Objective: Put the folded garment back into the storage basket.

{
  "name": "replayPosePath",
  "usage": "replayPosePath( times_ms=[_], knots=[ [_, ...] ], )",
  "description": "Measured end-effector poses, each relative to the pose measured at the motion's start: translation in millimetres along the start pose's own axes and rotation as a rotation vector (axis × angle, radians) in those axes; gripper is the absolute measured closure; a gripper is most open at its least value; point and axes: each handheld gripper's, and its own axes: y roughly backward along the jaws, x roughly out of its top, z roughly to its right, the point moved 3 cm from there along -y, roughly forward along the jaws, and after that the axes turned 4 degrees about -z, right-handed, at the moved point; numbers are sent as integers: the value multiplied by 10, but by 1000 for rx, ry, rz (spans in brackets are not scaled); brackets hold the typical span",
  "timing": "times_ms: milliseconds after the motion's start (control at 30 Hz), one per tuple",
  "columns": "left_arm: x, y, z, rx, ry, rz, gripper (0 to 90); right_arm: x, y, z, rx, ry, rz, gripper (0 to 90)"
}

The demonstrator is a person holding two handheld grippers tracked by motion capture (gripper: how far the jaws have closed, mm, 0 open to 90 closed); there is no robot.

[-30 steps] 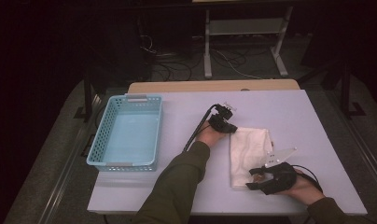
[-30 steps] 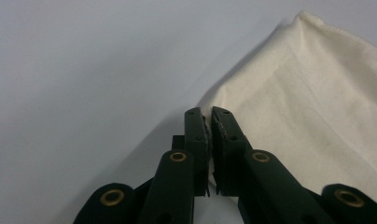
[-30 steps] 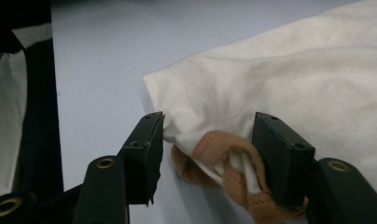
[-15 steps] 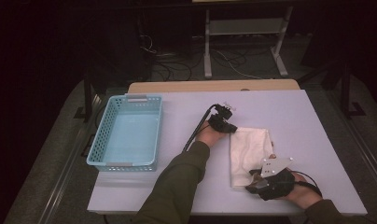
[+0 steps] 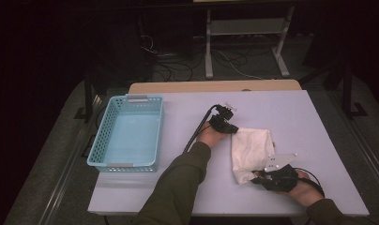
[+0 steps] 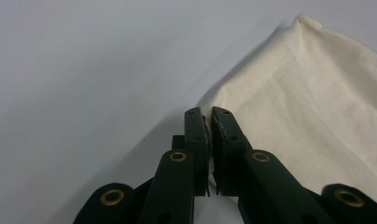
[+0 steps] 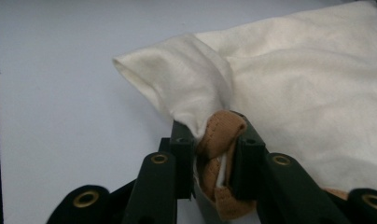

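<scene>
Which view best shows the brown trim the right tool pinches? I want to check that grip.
The right gripper view: the brown trim sits bunched between the jaws. In the high view, the right tool covers it; the left gripper view gives plain white cloth.

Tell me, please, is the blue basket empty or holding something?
Empty: the blue basket shows only its bare floor, and the white cloth lies on the table.

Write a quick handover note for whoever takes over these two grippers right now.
Left gripper: shut on the far corner of the white cloth.
Right gripper: fingers have just been closing, now pinching the cloth's near tan-trimmed edge.
Cloth lies crumpled on the table, right of the blue basket.
Done: both ends gripped.
Left: probably lift and fold or spread it; the basket holds nothing so far.
</scene>
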Motion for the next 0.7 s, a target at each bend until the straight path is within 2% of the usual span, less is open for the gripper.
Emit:
replayPosePath(
  times_ms=[333, 533, 600, 667, 700],
  knots=[
    [-12, 5, 9, 7, -16, 11, 853, -2, 6, 74, 48, -81, 9, 774],
    [5, 22, 21, 16, -26, 26, 856, 0, 8, 95, 68, -108, 7, 774],
    [21, 45, 29, 15, -18, 44, 856, 2, 9, 100, 72, -116, 7, 774],
    [25, 67, 26, 13, -30, 41, 857, 3, 10, 103, 74, -119, 6, 774],
    [44, 100, 44, 14, -31, 60, 857, 8, 11, 104, 75, -121, 1, 774]
  ],
)
